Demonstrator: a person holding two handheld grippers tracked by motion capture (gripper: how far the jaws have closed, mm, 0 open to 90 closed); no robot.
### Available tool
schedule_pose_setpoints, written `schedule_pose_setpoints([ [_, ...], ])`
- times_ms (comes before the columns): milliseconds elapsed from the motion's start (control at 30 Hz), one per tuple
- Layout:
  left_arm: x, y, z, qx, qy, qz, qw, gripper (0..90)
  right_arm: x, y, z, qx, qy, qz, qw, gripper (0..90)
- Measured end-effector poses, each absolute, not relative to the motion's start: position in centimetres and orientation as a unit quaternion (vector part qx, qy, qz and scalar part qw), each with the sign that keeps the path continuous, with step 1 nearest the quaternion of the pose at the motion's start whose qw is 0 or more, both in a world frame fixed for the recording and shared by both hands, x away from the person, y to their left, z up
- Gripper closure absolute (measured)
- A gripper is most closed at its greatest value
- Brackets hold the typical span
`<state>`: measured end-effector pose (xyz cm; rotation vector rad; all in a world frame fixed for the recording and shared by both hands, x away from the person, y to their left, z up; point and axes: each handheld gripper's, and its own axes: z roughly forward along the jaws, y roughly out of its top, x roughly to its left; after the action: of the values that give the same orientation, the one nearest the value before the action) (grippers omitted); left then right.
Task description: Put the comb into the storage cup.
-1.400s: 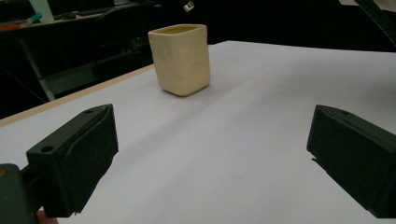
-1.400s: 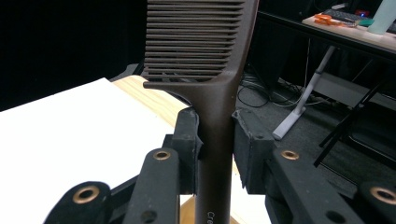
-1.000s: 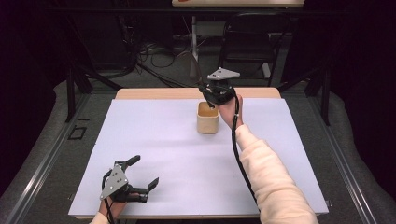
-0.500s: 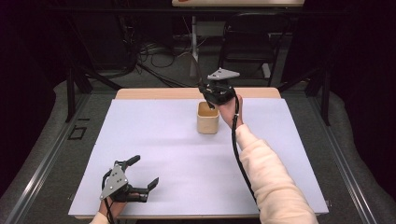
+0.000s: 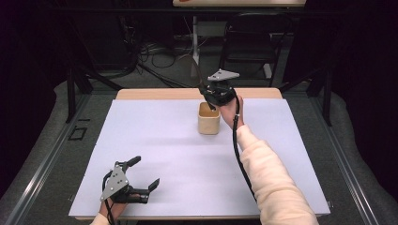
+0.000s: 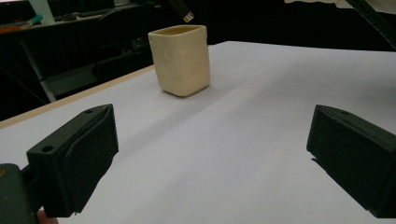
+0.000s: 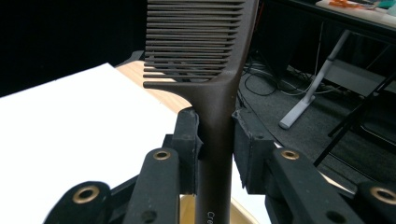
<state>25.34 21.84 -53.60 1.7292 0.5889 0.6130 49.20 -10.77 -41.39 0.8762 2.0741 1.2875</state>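
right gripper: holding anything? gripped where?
Yes. The right gripper is shut on a dark comb, clamped on its handle just below the teeth, above the beige cup. The left gripper is open, empty.

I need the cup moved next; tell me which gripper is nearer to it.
Right. The right gripper, shut on a comb, hangs just above the cup. The left gripper rests open at the table's near edge, far away.

Black hand-held grippers, cream sleeve

Right hand-held gripper (image 5: 212, 104): grey three-cornered plate, black cable along cream sleeve (image 5: 274, 180); left hand-held gripper (image 5: 143, 174) alike.

Only the cup (image 5: 209, 119) interrupts the open white table (image 5: 155, 140).
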Motion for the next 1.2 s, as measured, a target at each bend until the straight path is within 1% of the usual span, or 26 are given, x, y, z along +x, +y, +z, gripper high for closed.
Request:
schedule_pose_setpoints([
  [400,25.3,21.8,-53.6,0.737,0.251,0.260,0.571,2.2,49.5,-10.6,-41.8,0.324,0.777,0.475,0.257,72.0],
  [1200,25.3,21.9,-53.6,0.737,0.252,0.261,0.571,2.2,49.8,-10.7,-42.7,0.324,0.788,0.457,0.254,72.0],
])
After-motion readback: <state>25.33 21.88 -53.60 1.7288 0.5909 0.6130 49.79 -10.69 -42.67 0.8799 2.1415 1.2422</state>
